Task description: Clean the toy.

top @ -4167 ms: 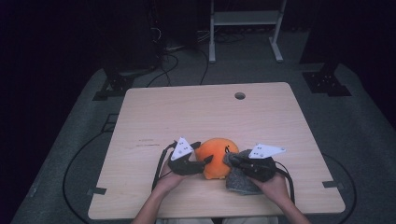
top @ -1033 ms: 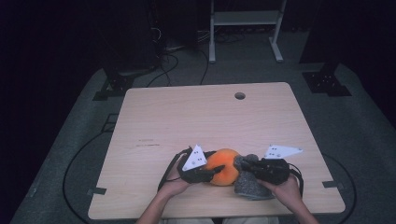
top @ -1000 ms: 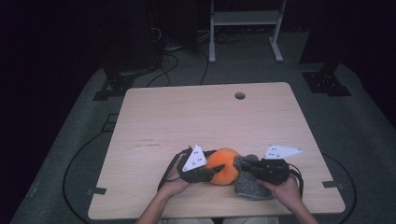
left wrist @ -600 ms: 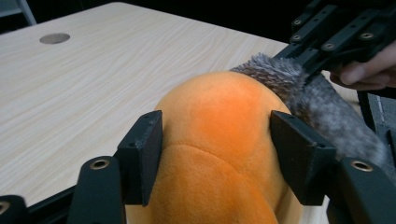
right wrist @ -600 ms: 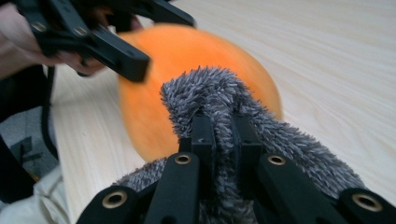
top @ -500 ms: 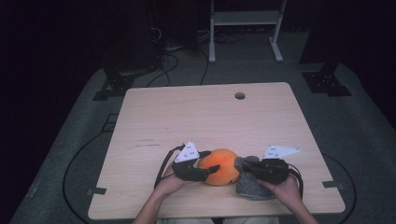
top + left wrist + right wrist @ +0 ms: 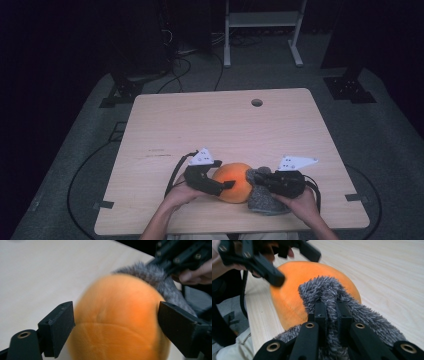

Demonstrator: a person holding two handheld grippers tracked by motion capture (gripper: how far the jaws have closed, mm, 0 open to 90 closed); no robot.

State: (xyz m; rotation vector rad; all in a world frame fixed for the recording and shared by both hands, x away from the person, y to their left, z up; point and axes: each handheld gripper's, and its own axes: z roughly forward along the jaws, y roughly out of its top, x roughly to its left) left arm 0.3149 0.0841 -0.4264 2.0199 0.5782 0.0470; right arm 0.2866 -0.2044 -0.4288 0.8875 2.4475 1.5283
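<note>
Light wood desk [image 7: 210, 125], round cable hole [image 7: 257, 102] near far edge, faint dark scuff mark [image 7: 157, 153] left of middle. Grey carpet floor [image 7: 385, 145] around it. White metal stand [image 7: 260, 30] behind, black cables [image 7: 192, 57] on floor, dark background.

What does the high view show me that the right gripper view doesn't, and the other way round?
The high view adds the full outline of the light wooden table, its round hole and the white metal stand behind it. The right gripper view adds a close look at the right tool shut on a tuft of the grey fuzzy fabric piece. Both share the round orange plush toy touching that fabric, and the left tool, whose jaws have just been opening with the plush between them.
</note>
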